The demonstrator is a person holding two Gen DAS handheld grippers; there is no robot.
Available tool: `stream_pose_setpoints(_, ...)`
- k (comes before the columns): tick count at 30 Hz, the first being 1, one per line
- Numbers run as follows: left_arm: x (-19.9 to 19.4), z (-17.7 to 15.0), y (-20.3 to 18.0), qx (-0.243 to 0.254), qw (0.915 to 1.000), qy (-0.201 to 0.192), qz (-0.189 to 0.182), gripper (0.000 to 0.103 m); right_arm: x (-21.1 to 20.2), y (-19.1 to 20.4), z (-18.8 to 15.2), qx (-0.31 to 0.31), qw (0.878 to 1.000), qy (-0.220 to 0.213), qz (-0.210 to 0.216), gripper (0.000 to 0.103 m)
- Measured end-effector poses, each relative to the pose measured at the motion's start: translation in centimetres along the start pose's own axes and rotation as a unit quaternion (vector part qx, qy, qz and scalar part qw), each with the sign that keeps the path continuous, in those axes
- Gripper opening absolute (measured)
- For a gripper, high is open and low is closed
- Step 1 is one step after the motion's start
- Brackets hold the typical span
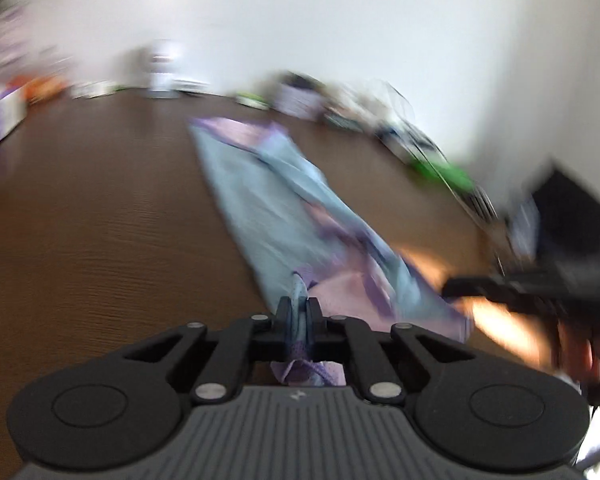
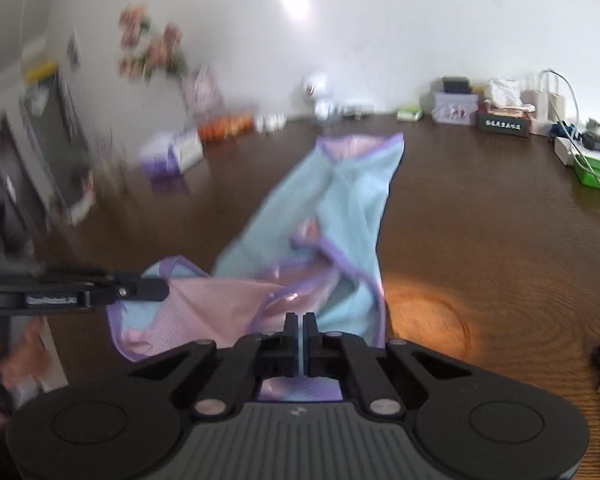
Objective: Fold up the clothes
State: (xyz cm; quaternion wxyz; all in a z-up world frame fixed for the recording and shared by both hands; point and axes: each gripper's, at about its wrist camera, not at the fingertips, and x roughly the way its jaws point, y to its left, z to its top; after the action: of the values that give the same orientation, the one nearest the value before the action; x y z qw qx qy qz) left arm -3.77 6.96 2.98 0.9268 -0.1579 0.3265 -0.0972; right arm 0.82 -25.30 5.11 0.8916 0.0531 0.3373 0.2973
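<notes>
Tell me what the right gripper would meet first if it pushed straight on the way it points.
The right gripper is shut on the blue and pink garment, so it would probably run into more of that cloth, then the brown table beneath; depth is unclear.

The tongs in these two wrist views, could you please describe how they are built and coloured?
Both the left tongs and the right tongs match: two short black fingers on black linkage arms with silver rivets, two round black discs, and a grey ribbed body bearing a small pale logo. Seen side-on from the right wrist, the left tool carries a blurred white label.
</notes>
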Motion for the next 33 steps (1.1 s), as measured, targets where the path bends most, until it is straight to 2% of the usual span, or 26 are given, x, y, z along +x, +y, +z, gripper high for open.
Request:
stream_pose_setpoints(2,0.5,0.8,2.5,-0.075,0.9967,-0.001,0.031,0.012,1.0,-0.2,0.8,0.013,0.999,-0.014,-0.037,0.001)
stream_pose_setpoints(3,0.6,0.8,2.8,-0.075,0.9962,-0.003,0.046,0.014,1.7,-0.3,0.8,0.005,0.997,-0.013,-0.074,0.003)
stream_pose_setpoints(4,0.5,0.7,2.7,-0.06,0.9967,-0.007,0.054,0.017,2.2,0.2,0.8,-0.019,0.996,-0.009,-0.092,0.006)
stream_pose_setpoints(5,0.3,0.7,2.6,-0.046,0.9969,-0.01,0.063,0.031,2.0,1.1,0.5,-0.05,0.996,-0.009,-0.073,0.007)
stream_pose_setpoints(6,0.1,0.6,2.6,-0.033,0.9972,-0.015,0.066,0.05,1.7,2.0,0.3,-0.081,0.995,-0.01,-0.05,0.01)
stream_pose_setpoints(7,-0.1,0.4,2.6,-0.023,0.9975,-0.019,0.063,0.055,1.2,3.2,-0.2,-0.116,0.993,-0.011,-0.007,0.016)
stream_pose_setpoints(8,-0.3,0.4,2.8,-0.016,0.9979,-0.018,0.061,0.056,1.0,4.3,-0.6,-0.149,0.988,0.003,0.03,0.045)
stream_pose_setpoints(9,-0.4,0.4,2.9,-0.01,0.9981,-0.015,0.058,0.056,1.3,5.2,-0.9,-0.17,0.984,0.016,0.043,0.063)
stream_pose_setpoints(10,-0.5,0.5,2.9,0.0,0.9988,-0.012,0.048,0.056,1.9,5.8,-1.4,-0.185,0.981,0.027,0.045,0.061)
stream_pose_setpoints(11,-0.8,0.4,2.8,0.017,0.9992,-0.012,0.034,0.056,2.5,6.2,-1.7,-0.194,0.979,0.039,0.047,0.051)
stream_pose_setpoints(12,-1.1,0.2,2.5,0.04,0.9989,-0.014,0.022,0.059,3.4,6.1,-1.6,-0.18,0.981,0.058,0.047,0.004)
stream_pose_setpoints(13,-1.6,-0.1,2.1,0.069,0.9974,-0.017,0.014,0.062,4.0,5.8,-1.3,-0.162,0.983,0.07,0.049,0.007)
stream_pose_setpoints(14,-2.0,-0.5,1.5,0.098,0.9949,-0.02,0.012,0.072,3.8,5.5,-0.4,-0.133,0.988,0.059,0.056,0.001)
stream_pose_setpoints(15,-2.2,-1.0,1.0,0.12,0.9924,-0.023,0.011,0.08,3.4,5.1,0.5,-0.113,0.99,0.043,0.066,0.001)
stream_pose_setpoints(16,-2.4,-1.5,0.4,0.14,0.9898,-0.027,0.009,0.081,2.9,4.7,1.5,-0.09,0.993,0.028,0.074,0.001)
stream_pose_setpoints(18,-2.1,-2.2,-0.7,0.17,0.9851,-0.024,-0.003,0.081,3.4,2.8,3.5,-0.036,0.998,0.007,0.06,0.001)
stream_pose_setpoints(21,-1.1,-3.4,-2.8,0.229,0.9732,-0.015,-0.007,0.08,5.6,0.1,4.6,0.027,0.999,0.015,-0.006,0.003)
stream_pose_setpoints(24,-0.2,-4.4,-4.3,0.296,0.9545,-0.021,0.026,0.075,6.1,0.1,4.0,0.008,0.998,0.013,-0.063,0.01)
stream_pose_setpoints(25,0.2,-4.4,-4.3,0.304,0.9521,-0.02,0.03,0.073,5.5,0.5,3.8,0.003,0.999,0.008,-0.05,0.012)
stream_pose_setpoints(26,0.6,-4.3,-4.2,0.307,0.9511,-0.015,0.032,0.065,4.8,0.9,3.5,-0.004,0.999,0.003,-0.039,0.019)
stream_pose_setpoints(27,1.1,-4.1,-4.1,0.31,0.95,-0.009,0.033,0.052,4.0,1.7,3.2,-0.021,0.999,-0.003,-0.034,0.026)
stream_pose_setpoints(28,1.4,-3.9,-3.9,0.311,0.9498,-0.003,0.032,0.042,3.2,2.5,2.8,-0.041,0.999,-0.007,-0.03,0.026)
stream_pose_setpoints(29,1.7,-3.7,-3.6,0.311,0.9501,0.004,0.03,0.022,2.6,3.4,2.2,-0.064,0.998,-0.006,-0.027,0.026)
stream_pose_setpoints(30,2.0,-3.5,-3.4,0.31,0.9503,0.011,0.027,0.014,2.6,4.0,2.0,-0.077,0.997,0.002,-0.027,0.026)
stream_pose_setpoints(33,2.7,-2.7,-2.6,0.304,0.9523,0.027,0.017,0.01,3.1,5.6,0.4,-0.102,0.994,0.024,-0.044,0.021)
